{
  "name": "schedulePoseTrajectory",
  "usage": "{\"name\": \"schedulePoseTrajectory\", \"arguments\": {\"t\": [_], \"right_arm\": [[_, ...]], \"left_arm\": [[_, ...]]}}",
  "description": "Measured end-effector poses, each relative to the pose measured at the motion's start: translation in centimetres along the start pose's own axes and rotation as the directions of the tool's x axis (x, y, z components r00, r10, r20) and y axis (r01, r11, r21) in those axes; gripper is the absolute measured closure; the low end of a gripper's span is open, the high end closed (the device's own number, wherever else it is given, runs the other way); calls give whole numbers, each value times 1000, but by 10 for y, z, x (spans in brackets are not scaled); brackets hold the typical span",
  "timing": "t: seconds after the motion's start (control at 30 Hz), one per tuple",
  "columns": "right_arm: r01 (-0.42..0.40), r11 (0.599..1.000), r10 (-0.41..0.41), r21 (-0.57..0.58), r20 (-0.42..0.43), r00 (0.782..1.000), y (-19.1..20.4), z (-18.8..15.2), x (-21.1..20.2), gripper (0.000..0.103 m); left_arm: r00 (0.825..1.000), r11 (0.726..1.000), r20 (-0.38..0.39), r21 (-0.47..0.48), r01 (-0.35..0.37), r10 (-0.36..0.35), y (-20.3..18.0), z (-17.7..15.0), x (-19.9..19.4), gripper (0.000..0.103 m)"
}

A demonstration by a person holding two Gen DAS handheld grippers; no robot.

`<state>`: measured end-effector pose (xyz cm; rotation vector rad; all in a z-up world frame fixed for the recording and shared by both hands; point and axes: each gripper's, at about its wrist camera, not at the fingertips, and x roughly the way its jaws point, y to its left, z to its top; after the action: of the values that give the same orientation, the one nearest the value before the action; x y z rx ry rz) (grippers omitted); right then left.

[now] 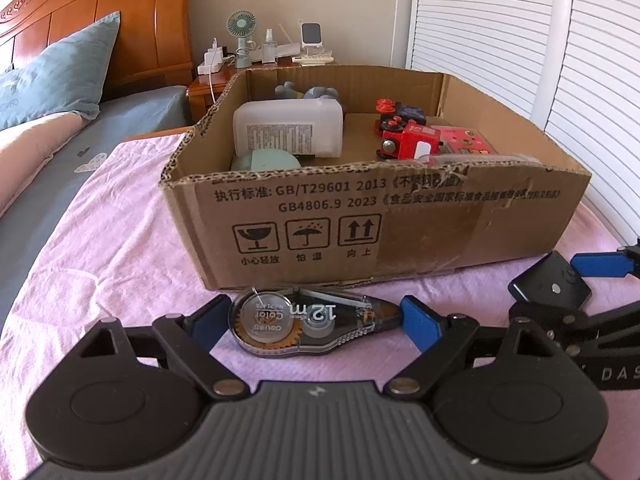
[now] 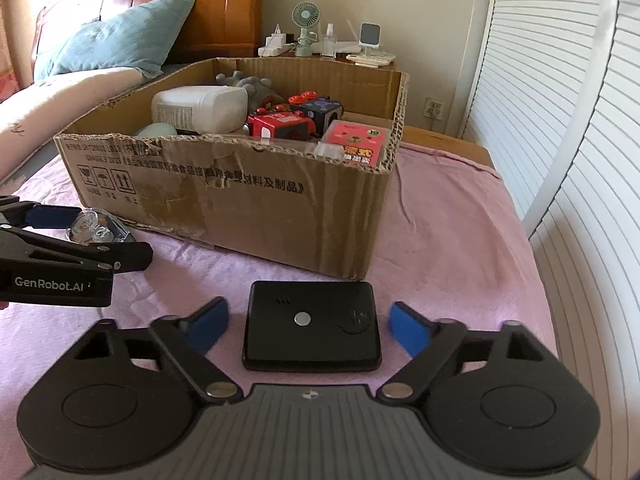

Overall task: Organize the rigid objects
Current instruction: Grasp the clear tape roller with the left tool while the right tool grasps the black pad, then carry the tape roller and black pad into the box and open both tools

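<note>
left wrist view, correction tape (image 1: pixel 308 324) between spread left hand-held gripper (image 1: pixel 316 322) pads, seemingly touching

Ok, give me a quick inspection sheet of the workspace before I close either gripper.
Surface: pink blanket on a bed, wrinkled.
Job's things: correction tape and black box lie on the blanket in front of the cardboard box.
Clutter: cardboard box already holds a white bottle, red toy train, pink packet and grey toy.
Grippers: left gripper open around the correction tape; right gripper open around the black box.
Cables: white charger cable hangs at the nightstand.
Surroundings: wooden headboard, blue pillow, small fan, slatted doors.
</note>
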<state>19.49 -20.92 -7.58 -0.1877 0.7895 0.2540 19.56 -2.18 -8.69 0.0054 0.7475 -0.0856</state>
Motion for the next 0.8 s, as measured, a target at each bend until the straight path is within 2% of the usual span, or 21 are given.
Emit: {"name": "schedulePoseTrajectory", "arguments": {"t": [0.1,0.47,0.8], "right_arm": [[-1,1000,1,-8,-5,1000,1,2,-3,29],[9,1000,-9,-3,-25,1000,2,3,-5,29],[-10,1000,9,-10,-42,999,2,-1,-21,29]], "left_arm": [[1000,1000,1,-1,-2,2,0,0,0,13],[1000,1000,-10,2,-1,1,-1,0,0,13],[997,997,-56,55,54,-51,7,-2,-15,13]]}}
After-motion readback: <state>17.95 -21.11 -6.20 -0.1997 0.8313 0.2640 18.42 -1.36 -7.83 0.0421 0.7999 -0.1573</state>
